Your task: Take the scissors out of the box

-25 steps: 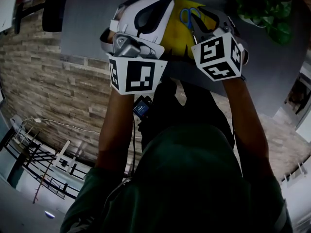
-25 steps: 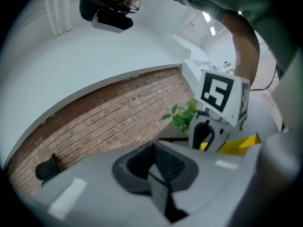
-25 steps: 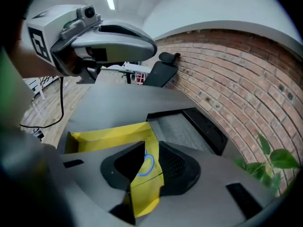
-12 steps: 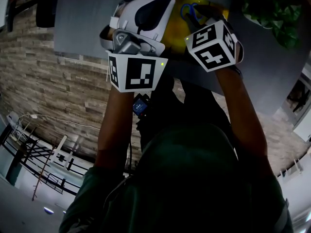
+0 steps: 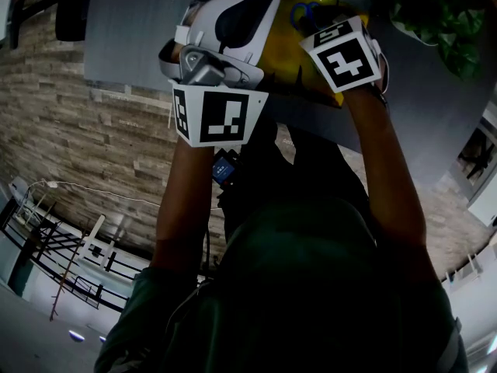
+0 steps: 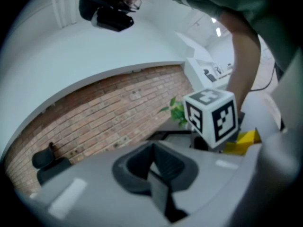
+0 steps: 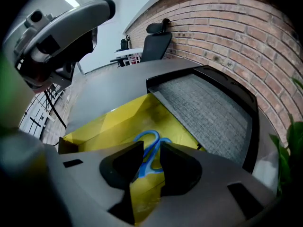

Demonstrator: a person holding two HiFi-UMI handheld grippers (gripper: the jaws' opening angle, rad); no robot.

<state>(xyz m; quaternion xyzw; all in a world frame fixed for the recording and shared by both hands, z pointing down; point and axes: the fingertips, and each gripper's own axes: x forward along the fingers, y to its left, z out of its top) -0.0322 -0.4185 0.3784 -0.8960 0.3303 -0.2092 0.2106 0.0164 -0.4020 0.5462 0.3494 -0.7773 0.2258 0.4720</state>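
At the left, my left gripper [image 6: 156,188] hangs above the table's [image 5: 132,37] front edge, jaws pressed together on nothing. Its own view looks off at a brick wall [image 6: 109,112]. The yellow box [image 7: 109,122] lies open-topped by that front edge. The scissors [image 7: 150,151] lie flat on its floor near the right wall, blue handle loops at the far end. The long axis seems to run back toward me, though the blades are hidden behind the jaws. My right gripper [image 7: 151,161] is lowered into the box, jaws apart and framing the handles without closing. Only its view shows this; the head view catches just the loops. Beyond the box's right wall a dark tray [image 7: 203,112] crowds close, with a plant [image 5: 435,14] at the far right corner.
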